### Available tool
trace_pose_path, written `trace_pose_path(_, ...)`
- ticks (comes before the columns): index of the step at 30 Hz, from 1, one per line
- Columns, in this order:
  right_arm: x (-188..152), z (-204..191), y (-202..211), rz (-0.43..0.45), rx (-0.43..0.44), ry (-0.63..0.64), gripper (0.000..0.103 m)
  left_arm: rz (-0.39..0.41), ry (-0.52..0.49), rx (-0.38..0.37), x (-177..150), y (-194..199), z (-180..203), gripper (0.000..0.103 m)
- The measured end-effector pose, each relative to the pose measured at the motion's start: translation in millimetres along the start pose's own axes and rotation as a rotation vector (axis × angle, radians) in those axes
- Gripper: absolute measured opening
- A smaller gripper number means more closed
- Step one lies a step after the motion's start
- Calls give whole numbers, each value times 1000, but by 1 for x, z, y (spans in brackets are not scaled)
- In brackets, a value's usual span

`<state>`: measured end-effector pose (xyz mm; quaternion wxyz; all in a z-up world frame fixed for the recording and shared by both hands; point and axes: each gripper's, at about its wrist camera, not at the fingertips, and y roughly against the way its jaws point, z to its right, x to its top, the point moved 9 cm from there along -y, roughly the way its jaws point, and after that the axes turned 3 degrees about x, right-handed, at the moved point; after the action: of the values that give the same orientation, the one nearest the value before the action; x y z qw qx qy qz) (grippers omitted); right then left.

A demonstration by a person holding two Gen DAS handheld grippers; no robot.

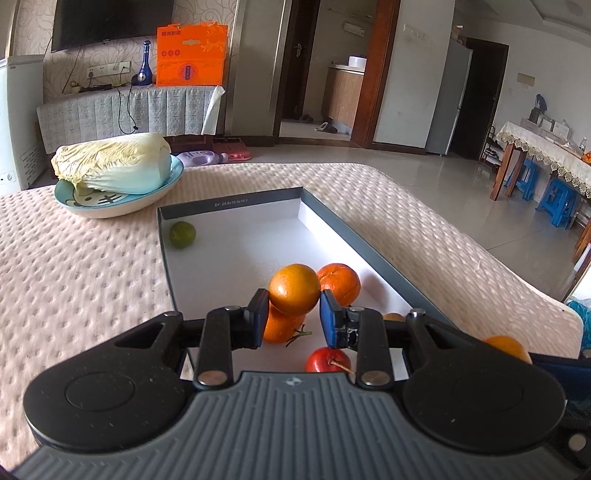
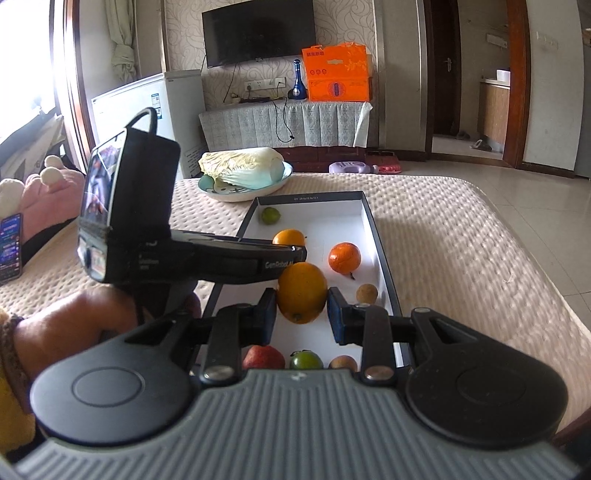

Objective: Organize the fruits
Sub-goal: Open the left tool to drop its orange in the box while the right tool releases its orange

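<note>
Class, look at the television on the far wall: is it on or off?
Off. The television shows a uniformly dark screen in both wrist views, with no picture or glow.

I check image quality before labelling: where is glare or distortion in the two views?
Left wrist view: sunlight whitens the tray wall, and the table edge bows with the fisheye. Right wrist view: the window is blown out; the door frame curves.

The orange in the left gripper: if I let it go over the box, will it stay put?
Probably not. The orange is round and glossy, and the box floor looks flat and smooth, so it will likely roll. The low walls should contain it. It may bump the orange with a stem just beneath.
</note>
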<state>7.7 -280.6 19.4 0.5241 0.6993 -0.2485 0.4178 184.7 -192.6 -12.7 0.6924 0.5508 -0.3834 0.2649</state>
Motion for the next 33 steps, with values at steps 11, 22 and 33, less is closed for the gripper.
trace_pose_path(11, -3, -4, -3, -17, 1, 2, 33, 2, 8, -5, 1, -1, 0, 35)
trace_pose_path(22, -3, -1, -17, -26, -17, -13, 33, 0, 39, -13, -1, 6, -7, 50)
trace_pose_path(33, -2, 6, -46, -50, -52, -18, 34, 14, 71, 6, -2, 38, -36, 53)
